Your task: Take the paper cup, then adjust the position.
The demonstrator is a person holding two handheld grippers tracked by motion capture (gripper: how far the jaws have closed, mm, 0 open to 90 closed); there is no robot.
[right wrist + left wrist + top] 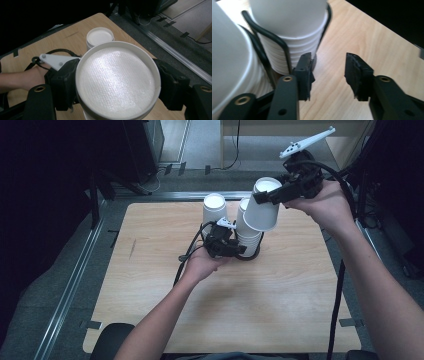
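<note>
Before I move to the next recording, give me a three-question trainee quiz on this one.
1. True or false: the right tool grips a white paper cup upside down.
2. The left tool stands: A) clamped on the stack B) open beside the wire holder C) off the table
3. What does the wire holder contain?

Key: 1 true. 2 B. 3 A stack of white cups.

Lifted cup [262, 209] above stack [248, 236], beside another stack [214, 210].

My grippers: black jaws, brass-ringed screw holes, ribbed pads; black cable [187, 254] trailing left gripper [239, 249]; white plate [306, 142] atop right gripper [261, 197].
</note>
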